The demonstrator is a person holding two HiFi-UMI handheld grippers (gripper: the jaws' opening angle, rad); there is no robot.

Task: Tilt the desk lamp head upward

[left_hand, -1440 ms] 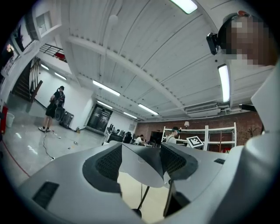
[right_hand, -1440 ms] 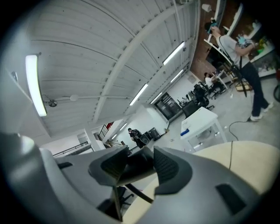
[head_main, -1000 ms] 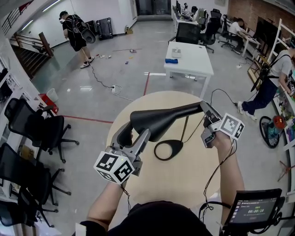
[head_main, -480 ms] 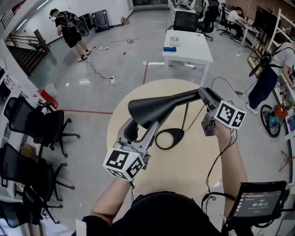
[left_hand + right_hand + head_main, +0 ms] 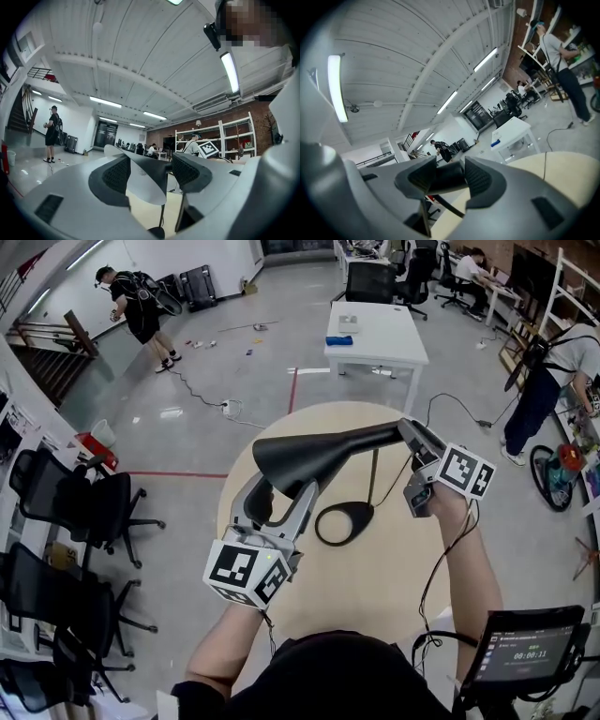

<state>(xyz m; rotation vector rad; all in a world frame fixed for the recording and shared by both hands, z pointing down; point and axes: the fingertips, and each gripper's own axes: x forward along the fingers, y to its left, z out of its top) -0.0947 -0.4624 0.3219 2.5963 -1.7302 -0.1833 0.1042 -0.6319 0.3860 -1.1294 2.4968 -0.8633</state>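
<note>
Head view: my left gripper (image 5: 279,501) closes on the flared rim of the lamp head (image 5: 309,463), and my right gripper (image 5: 414,448) clamps its narrow rear end, above the round table (image 5: 394,587). I judge the tilt barely begun: the head lies roughly level over its base (image 5: 342,521), and raising its flared end remains. Lamp head: smooth matte black cone with a white lining (image 5: 140,185). Stem (image 5: 375,479): thin rod. Base: flat black oval. Tabletop: pale, plain.

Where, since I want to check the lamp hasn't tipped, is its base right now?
Head view: the lamp base sits on the round table near its middle, below the lamp head, between the left gripper and right gripper.
</note>
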